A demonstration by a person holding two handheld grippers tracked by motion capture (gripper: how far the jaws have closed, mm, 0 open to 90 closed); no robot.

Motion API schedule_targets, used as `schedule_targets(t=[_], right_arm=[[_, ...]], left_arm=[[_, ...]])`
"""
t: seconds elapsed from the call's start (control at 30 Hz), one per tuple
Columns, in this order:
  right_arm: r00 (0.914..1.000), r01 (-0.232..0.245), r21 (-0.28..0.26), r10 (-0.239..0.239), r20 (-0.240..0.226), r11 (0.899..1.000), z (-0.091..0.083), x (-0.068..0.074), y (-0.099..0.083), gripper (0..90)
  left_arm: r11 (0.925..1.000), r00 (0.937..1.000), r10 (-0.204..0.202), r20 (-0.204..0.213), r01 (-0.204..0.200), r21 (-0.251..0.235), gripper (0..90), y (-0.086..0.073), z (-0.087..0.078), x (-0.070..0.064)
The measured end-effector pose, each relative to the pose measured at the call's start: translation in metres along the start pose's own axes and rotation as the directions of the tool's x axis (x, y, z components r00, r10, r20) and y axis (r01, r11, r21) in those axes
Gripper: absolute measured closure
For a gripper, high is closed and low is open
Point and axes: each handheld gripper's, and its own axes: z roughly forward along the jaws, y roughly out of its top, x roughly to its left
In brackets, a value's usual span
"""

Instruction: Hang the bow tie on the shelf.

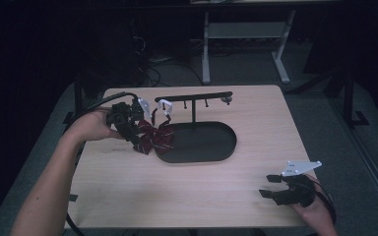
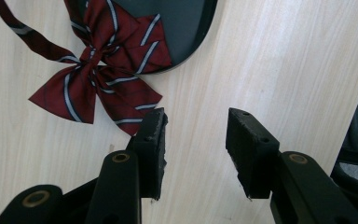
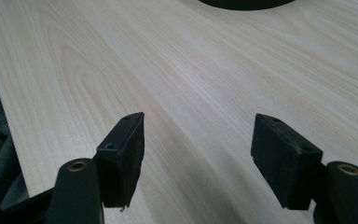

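Left gripper [image 1: 137,129] sits at the table's [image 1: 187,196] far-left area, just beside the bow tie [image 1: 153,138]. In its own view the left gripper [image 2: 195,135] shows jaws parted with a moderate gap, nothing between them, bare wood below the gap. The near tip of the bow tie [image 2: 95,77] lies just off the left jaw; contact cannot be judged.

Bow tie: dark red with pale stripes, lying partly on the wood, partly over the left edge of the black oval base [image 1: 206,142] of a stand. In the high view the gripper body covers its left wing. A strap runs up from the knot toward the stand's crossbar [image 1: 194,96]; its upper end is hard to read in the dim light, near 2 small white clips [image 1: 163,104]. In the left gripper view the strap [image 2: 25,32] is cut off at the top edge.

Right gripper [image 1: 271,186] rests near the table's front-right corner, well apart from the bow tie. Own view: right gripper [image 3: 198,140] jaws wide apart, holding nothing, above plain wood. The base [image 3: 247,3] appears as a dark sliver at the top, cropped.

Room behind the table is too dark to read beyond a pale desk frame [image 1: 246,34].
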Motion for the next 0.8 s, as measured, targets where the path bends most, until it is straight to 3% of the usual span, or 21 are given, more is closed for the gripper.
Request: schedule_targets(t=[0.8], right_arm=[[0.9999,-0.007,-0.001,0.007,0.01,1.0,0.001,-0.001,-0.001,34.3]], left_arm=[[0.9986,0.9995,-0.031,-0.004,0.031,-0.042,54.8,-0.031,0.012,-0.015]])
